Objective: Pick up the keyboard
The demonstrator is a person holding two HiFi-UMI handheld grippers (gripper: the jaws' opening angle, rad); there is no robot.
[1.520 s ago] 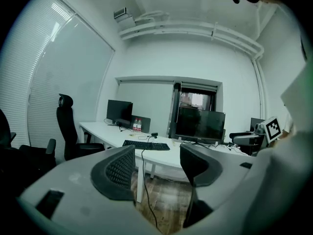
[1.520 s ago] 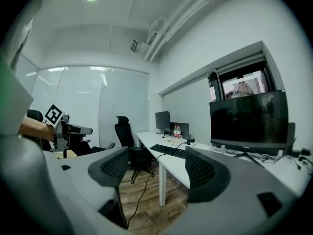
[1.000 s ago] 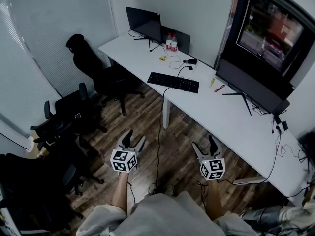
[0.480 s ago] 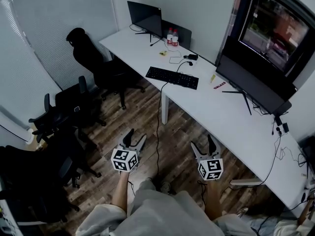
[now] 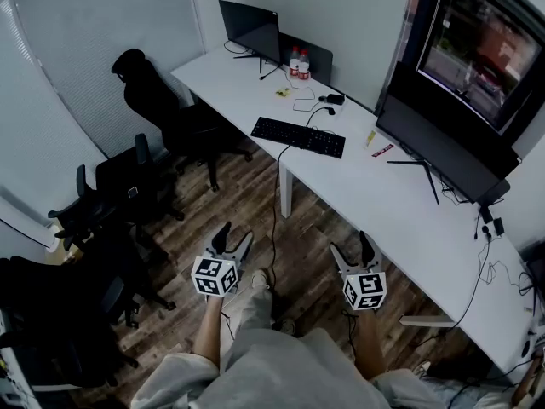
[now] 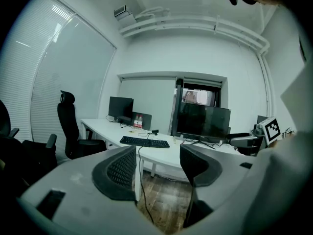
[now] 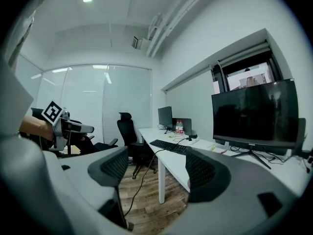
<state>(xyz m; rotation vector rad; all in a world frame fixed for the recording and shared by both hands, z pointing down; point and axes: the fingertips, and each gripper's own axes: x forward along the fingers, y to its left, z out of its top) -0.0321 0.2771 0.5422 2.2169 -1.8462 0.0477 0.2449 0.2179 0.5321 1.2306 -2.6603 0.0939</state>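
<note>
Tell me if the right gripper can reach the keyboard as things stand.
Probably not yet: the right gripper hangs open over the floor, well short of the keyboard on the desk. Nothing blocks the way; step closer.

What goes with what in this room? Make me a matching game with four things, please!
Things:
1. keyboard
2. two bottles
3. big screen
4. left tool

Places or states:
A. open and empty, held above the wooden floor
B. upright at the far end of the desk, beside the small monitor
C. black, lying flat near the desk's front edge
D. on a thin-legged stand, in front of the window

Pairs: 1-C, 2-B, 3-D, 4-A.
</note>
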